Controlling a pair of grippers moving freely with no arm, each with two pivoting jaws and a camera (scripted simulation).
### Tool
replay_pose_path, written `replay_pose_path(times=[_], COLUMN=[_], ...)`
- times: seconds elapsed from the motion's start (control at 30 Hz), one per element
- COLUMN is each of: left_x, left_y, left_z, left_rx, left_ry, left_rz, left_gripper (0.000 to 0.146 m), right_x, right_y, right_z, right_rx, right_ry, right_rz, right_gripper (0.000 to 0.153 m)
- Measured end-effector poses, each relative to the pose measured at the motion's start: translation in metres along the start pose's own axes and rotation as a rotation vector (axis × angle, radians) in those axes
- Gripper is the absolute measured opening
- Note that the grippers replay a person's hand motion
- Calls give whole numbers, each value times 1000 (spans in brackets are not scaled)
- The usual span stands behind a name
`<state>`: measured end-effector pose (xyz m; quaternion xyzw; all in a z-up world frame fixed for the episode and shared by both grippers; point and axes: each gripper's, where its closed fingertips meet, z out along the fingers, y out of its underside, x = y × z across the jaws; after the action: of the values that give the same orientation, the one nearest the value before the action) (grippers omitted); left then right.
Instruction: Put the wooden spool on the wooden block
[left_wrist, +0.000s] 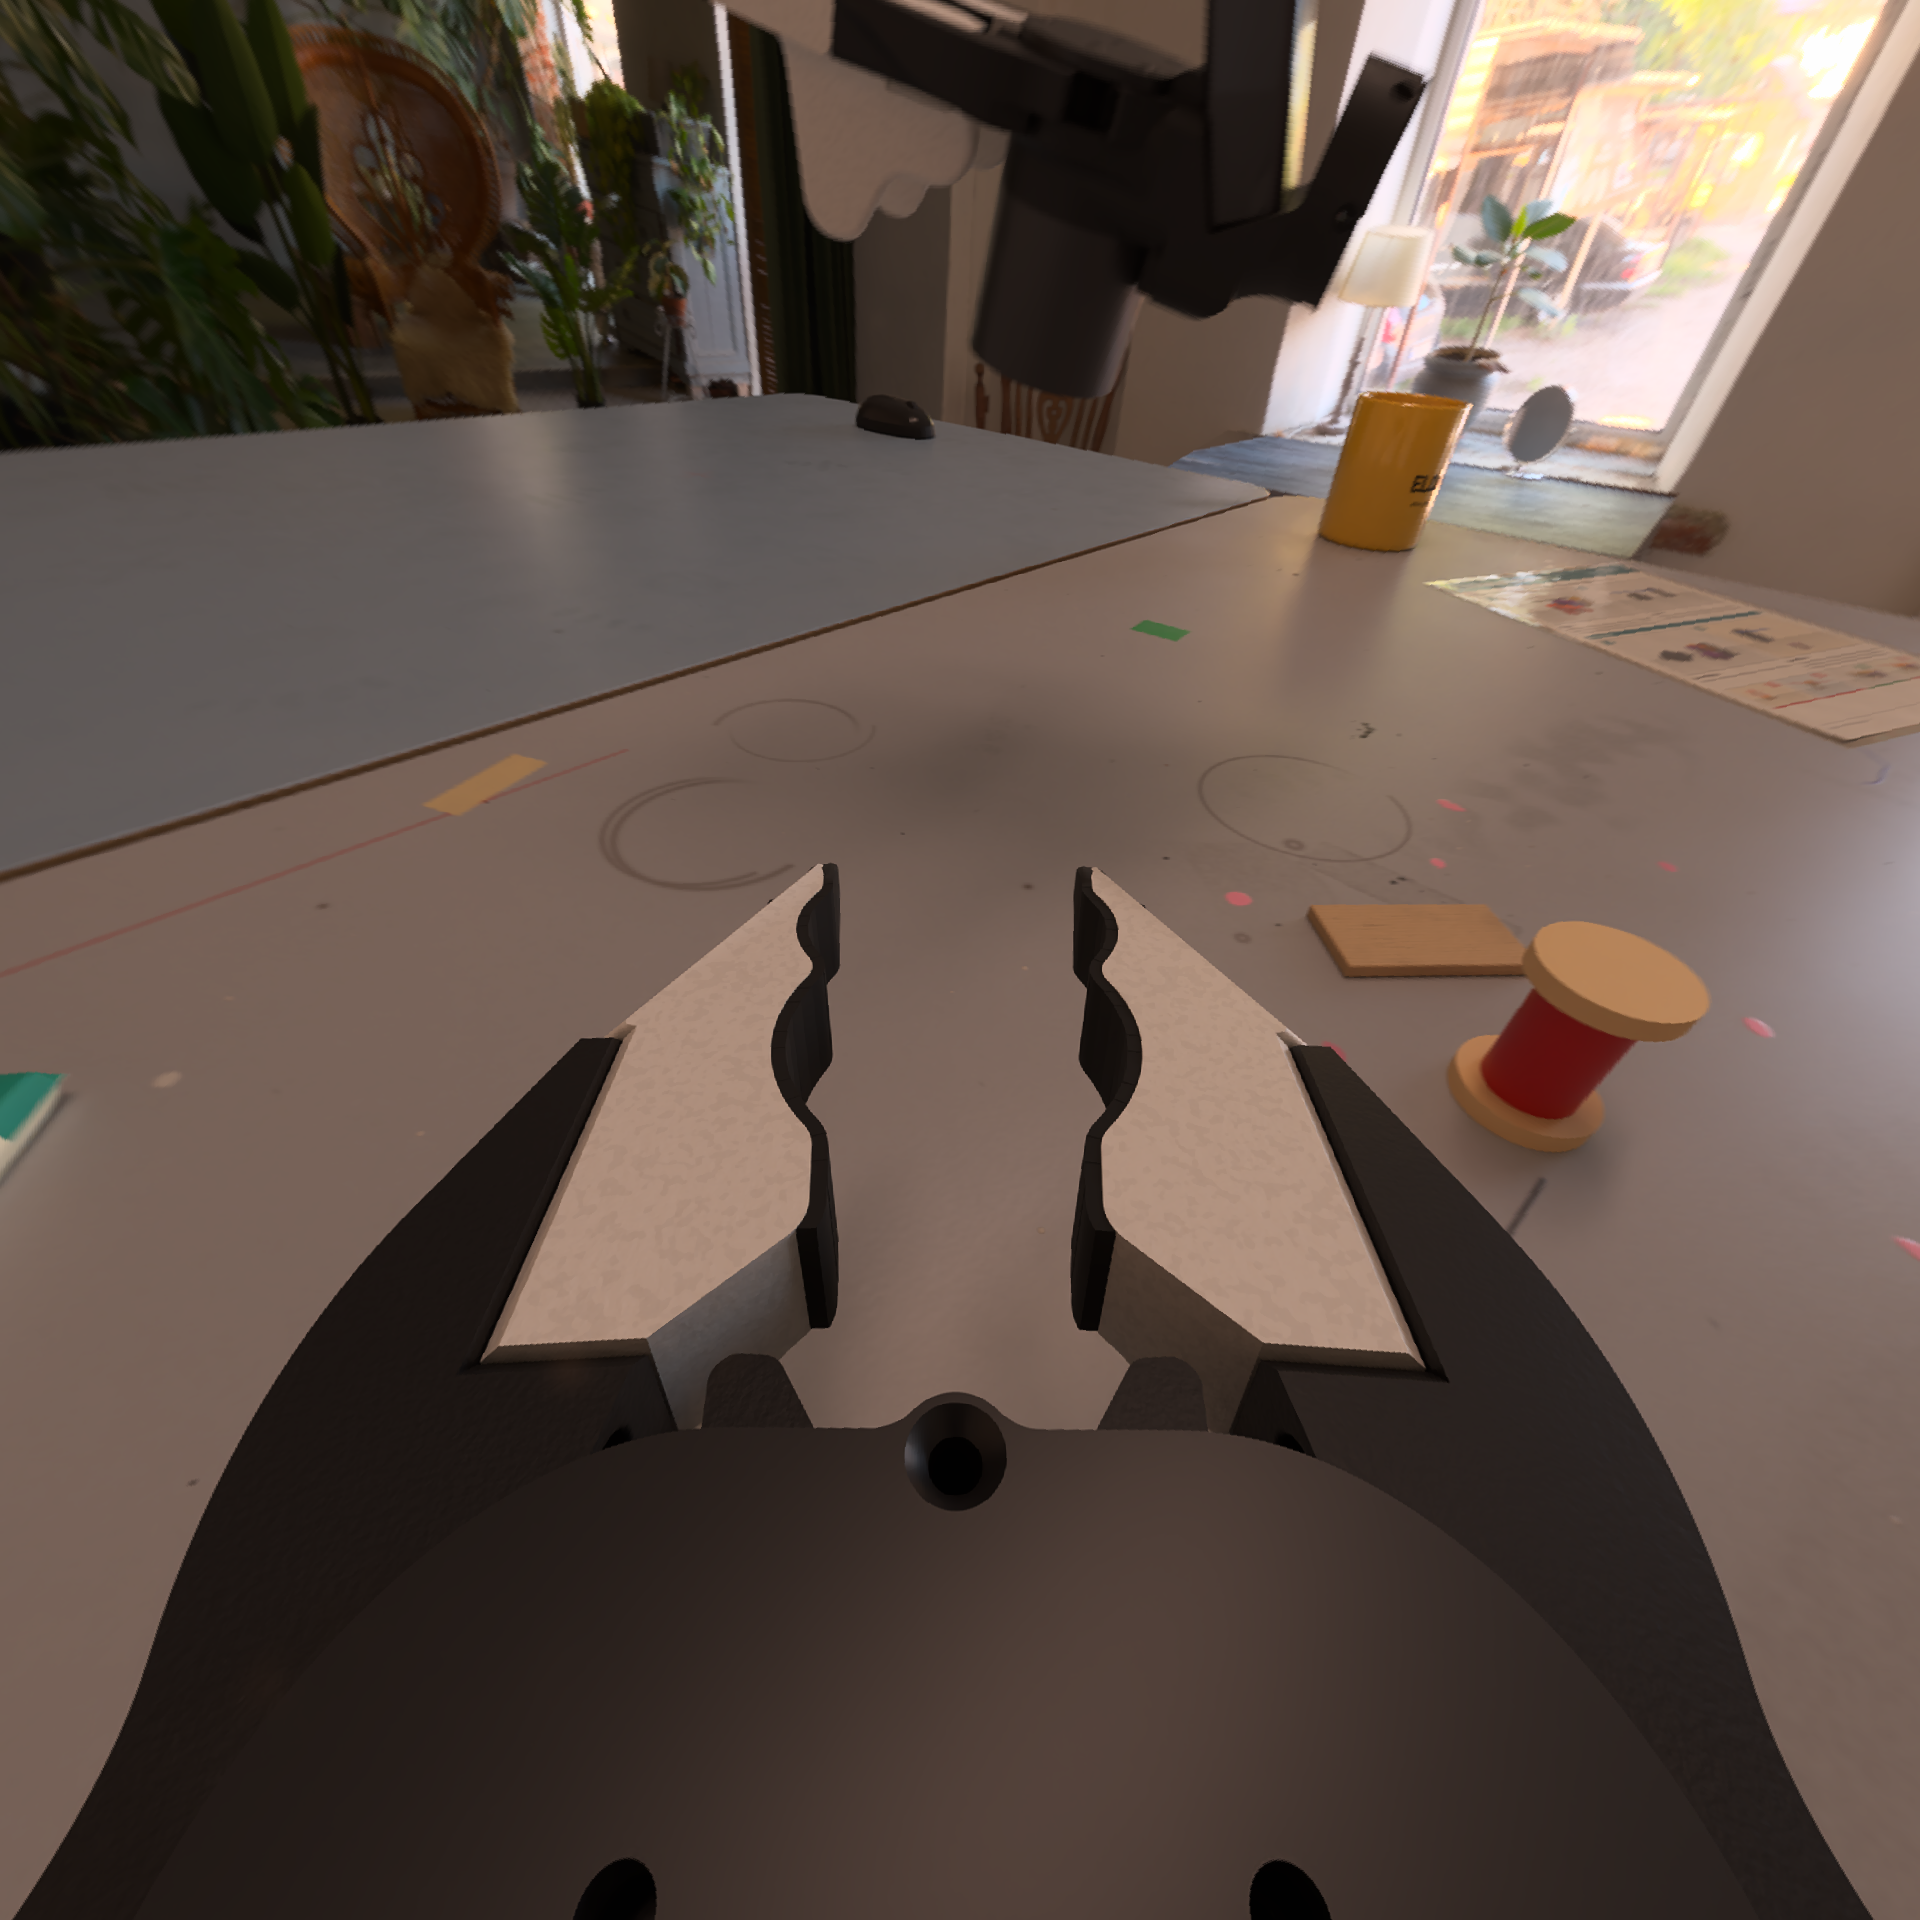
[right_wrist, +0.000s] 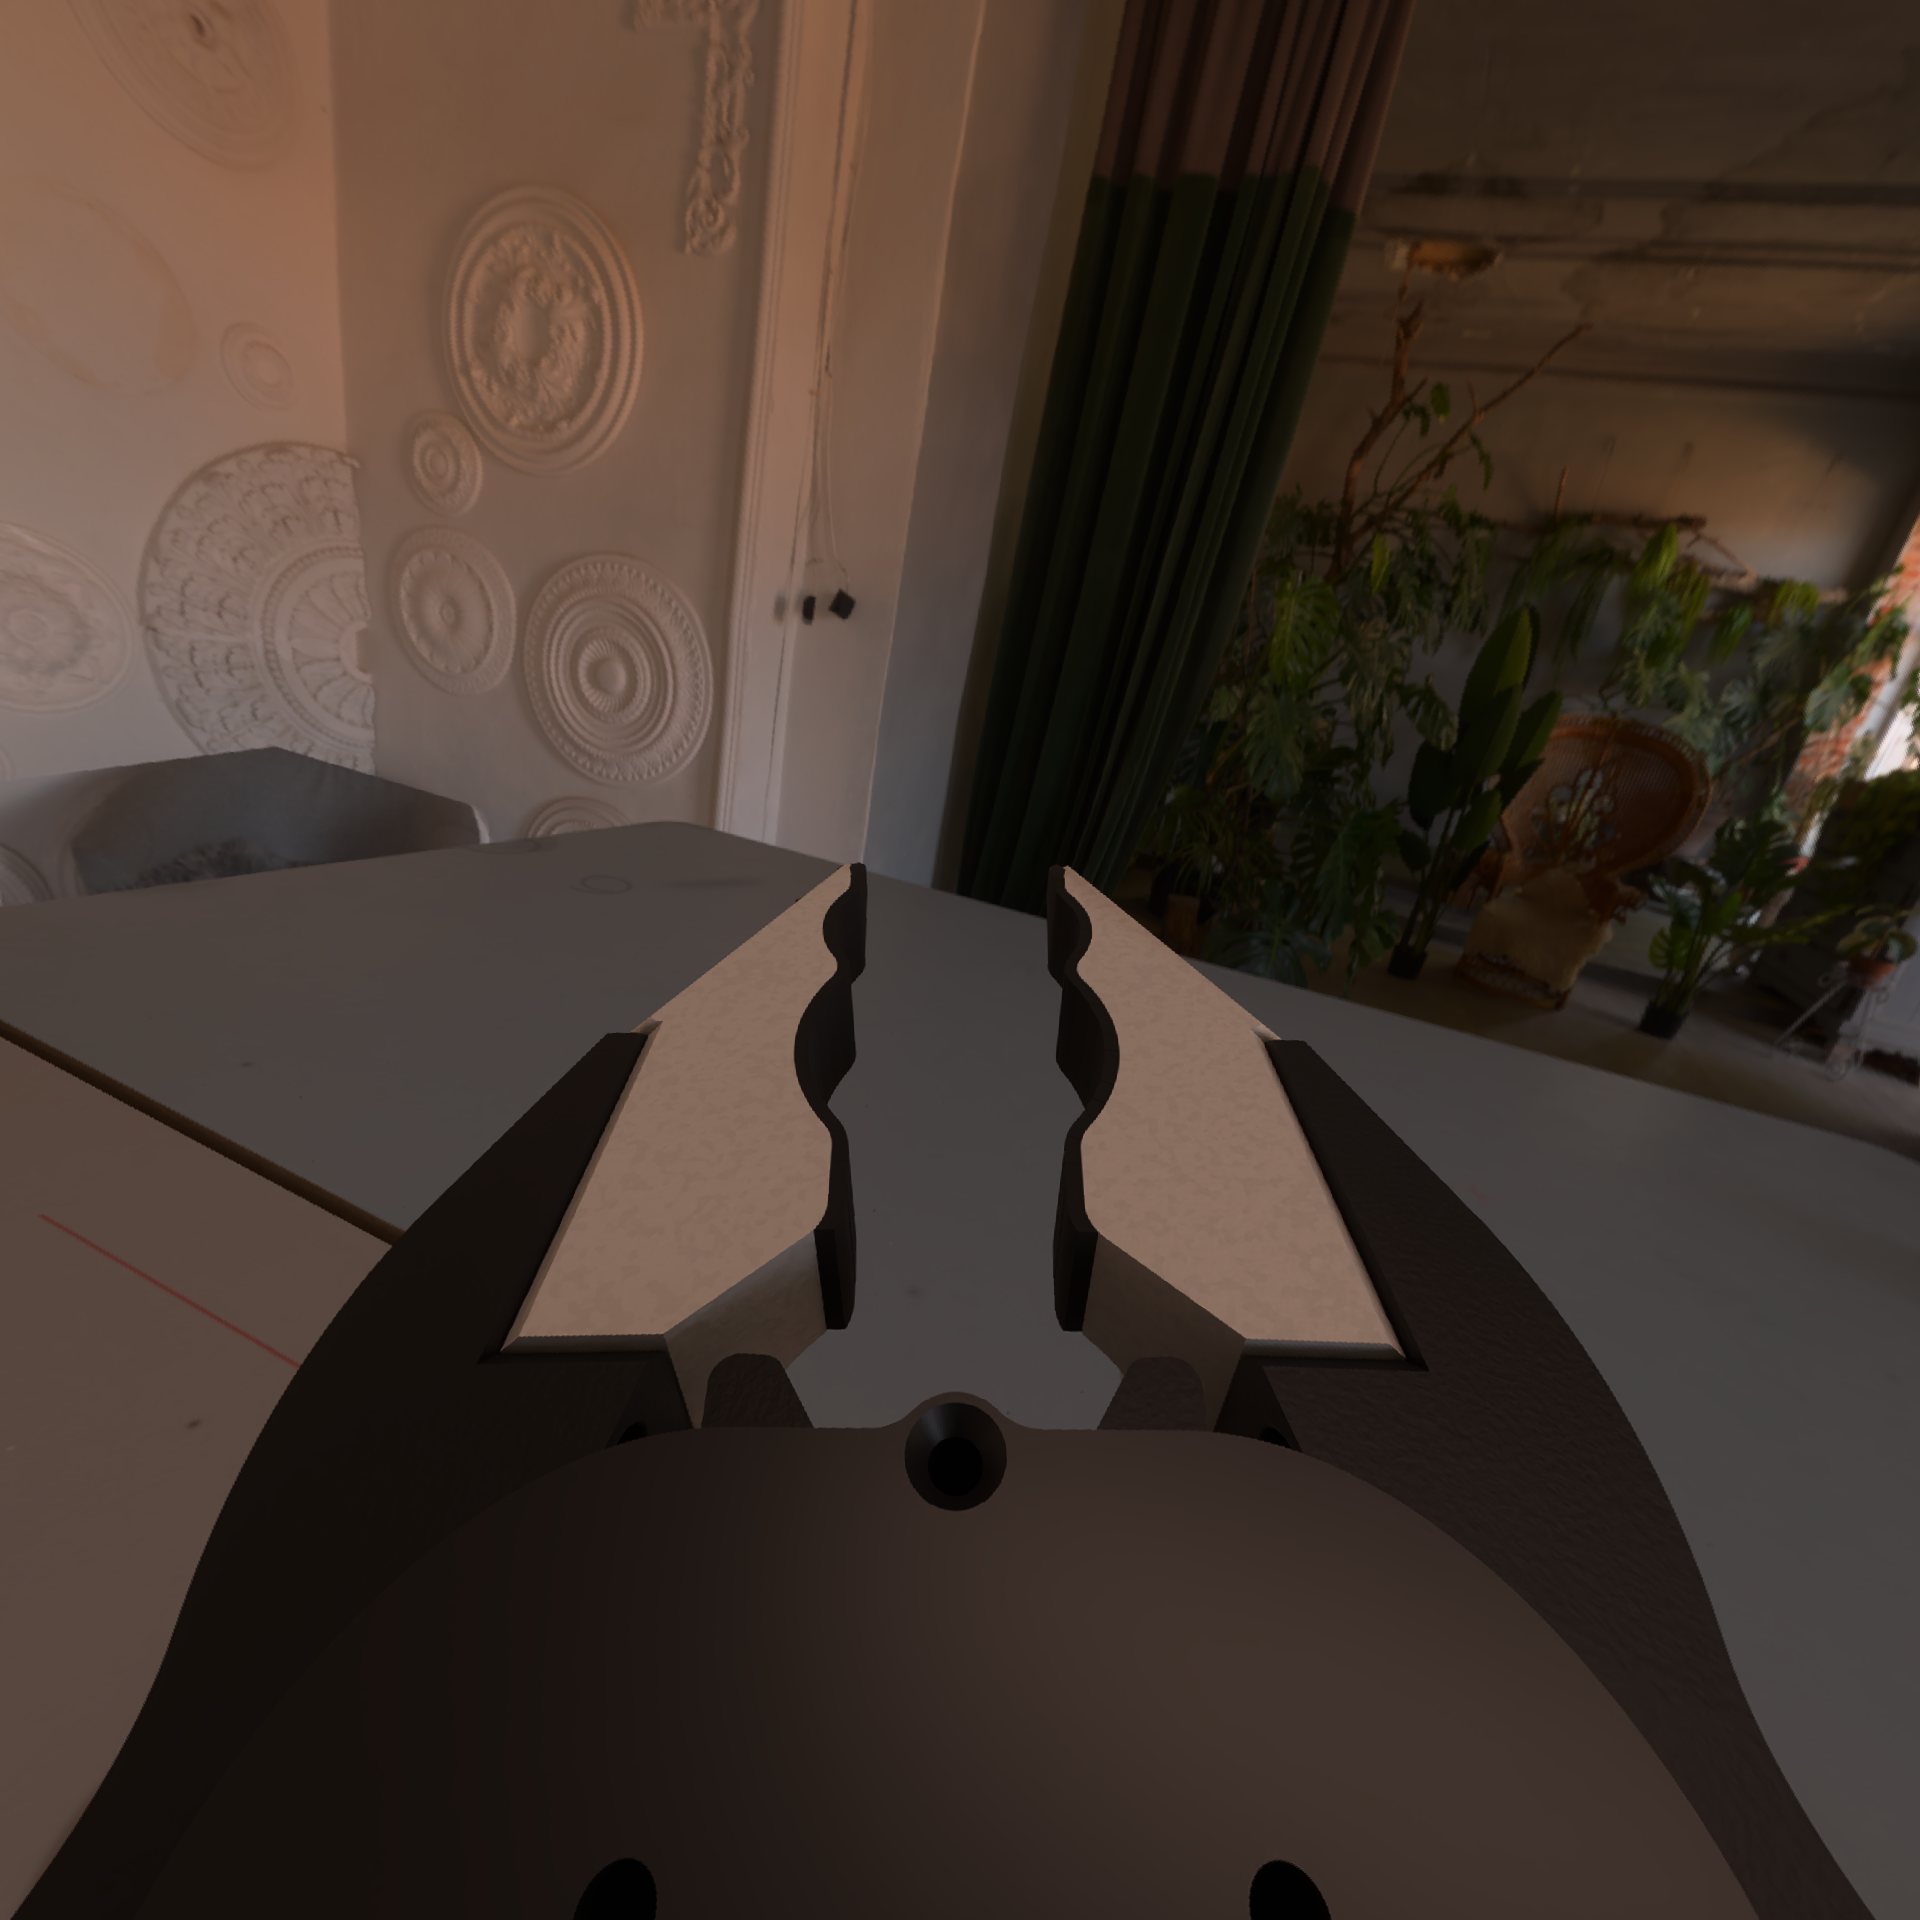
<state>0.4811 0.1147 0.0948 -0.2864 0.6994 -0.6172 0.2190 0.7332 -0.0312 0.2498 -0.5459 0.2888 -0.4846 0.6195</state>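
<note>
The wooden spool, red in the middle with pale wooden end discs, stands upright on the table at the right of the left wrist view. The flat wooden block lies just behind and left of it, close to it. My left gripper is open and empty, low over the table, to the left of both. My right gripper is open and empty, pointing over a bare stretch of table toward a wall and curtain. It also shows from outside, high at the top of the left wrist view. Spool and block are out of the right wrist view.
A yellow cup stands at the far right of the grey table. A printed sheet lies beyond the block. A blue-grey mat with a small dark object covers the far left. Coloured tape marks dot the table.
</note>
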Motion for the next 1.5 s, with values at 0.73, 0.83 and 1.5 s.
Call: replay_pose_path(times=[0.73,0.83,1.5], left_x=[10,8,-21], left_y=[-13,-12,-8], left_z=[-7,-6,-20], left_rx=[30,22,-2], left_ry=[-52,-65,-182], left_rz=[150,156,183], left_gripper=[46,44,34], right_x=[-136,-167,-163], right_y=[36,52,109], right_z=[-318,-343,-348], right_rx=[-581,-653,-715], right_ry=[-629,-738,-673], right_rz=[24,28,-105], right_gripper=[67,73,43])
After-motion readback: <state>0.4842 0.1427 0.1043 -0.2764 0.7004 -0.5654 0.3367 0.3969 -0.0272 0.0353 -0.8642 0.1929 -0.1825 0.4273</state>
